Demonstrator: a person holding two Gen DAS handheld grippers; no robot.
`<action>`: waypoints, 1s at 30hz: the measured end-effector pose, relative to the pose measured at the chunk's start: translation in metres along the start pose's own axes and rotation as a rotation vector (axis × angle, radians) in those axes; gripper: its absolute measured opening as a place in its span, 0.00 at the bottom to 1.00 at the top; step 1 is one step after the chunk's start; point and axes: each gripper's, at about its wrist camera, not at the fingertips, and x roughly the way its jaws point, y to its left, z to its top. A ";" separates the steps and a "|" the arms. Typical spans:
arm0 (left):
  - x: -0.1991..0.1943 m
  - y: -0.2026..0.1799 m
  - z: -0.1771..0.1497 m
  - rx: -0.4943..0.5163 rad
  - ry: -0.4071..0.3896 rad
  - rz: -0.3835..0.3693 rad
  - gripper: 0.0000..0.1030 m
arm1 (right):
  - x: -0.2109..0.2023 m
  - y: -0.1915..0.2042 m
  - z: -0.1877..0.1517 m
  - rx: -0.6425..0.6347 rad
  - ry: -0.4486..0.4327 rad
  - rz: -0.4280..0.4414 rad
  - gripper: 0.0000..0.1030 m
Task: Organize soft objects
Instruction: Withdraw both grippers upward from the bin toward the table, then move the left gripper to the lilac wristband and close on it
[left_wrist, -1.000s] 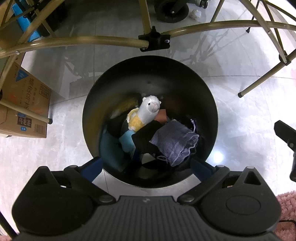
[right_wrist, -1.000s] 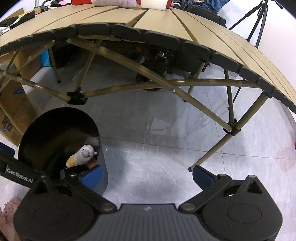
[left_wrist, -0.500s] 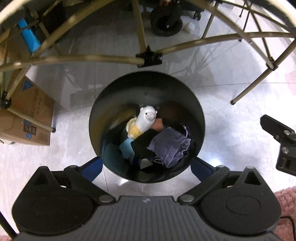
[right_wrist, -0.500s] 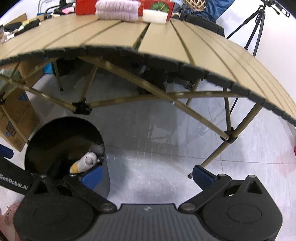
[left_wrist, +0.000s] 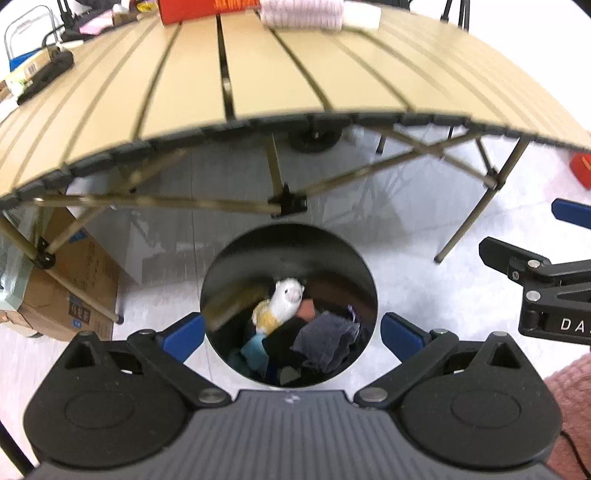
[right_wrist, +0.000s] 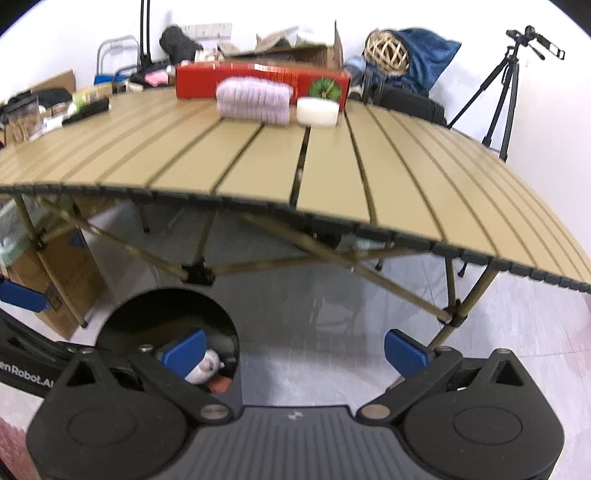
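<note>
Cluttered room, pale glossy floor, folding slat table (right_wrist: 332, 162) with tan top and crossed legs. On the table's far side: folded lilac towel (right_wrist: 254, 101) and a white sponge-like block (right_wrist: 318, 112) just beside it, both in front of a red box (right_wrist: 258, 79). Tripod (right_wrist: 506, 85) at the back right, cardboard boxes (left_wrist: 70, 295) on the floor under the table's left end.

Black round bin (left_wrist: 288, 254) stands on the floor at the table's near edge. Inside: white alpaca plush (left_wrist: 282, 302), grey-purple cloth (left_wrist: 325, 341), a teal item, an orange bit, dark fabric. Already dropped in.

Change vs a second ago: both cameras have tilted up and pulled back. Left view then looked almost straight down into the bin; now the bin is smaller and the table top fills the upper frame. Right view went from the table's underside to its top, so towel and block now show clearly. Bin contents look the same.

Left gripper (left_wrist: 291, 334) released, jaws wide, nothing between them, above the bin. Right gripper (right_wrist: 295, 350) also spread wide and empty, beside the bin.

Judgement: a drop-off looks finished; both tools are heading back to the table. Towel seems the likely next pick, block maybe. Frames are motion-blurred, so small details are uncertain.
</note>
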 end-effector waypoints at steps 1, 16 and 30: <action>-0.005 0.001 0.001 -0.004 -0.015 -0.004 1.00 | -0.005 -0.001 0.002 0.004 -0.015 0.002 1.00; -0.067 0.024 0.026 -0.089 -0.292 -0.041 1.00 | -0.057 -0.016 0.038 0.063 -0.268 0.015 1.00; -0.072 0.013 0.074 -0.100 -0.486 -0.014 1.00 | -0.026 -0.046 0.077 0.171 -0.434 -0.029 1.00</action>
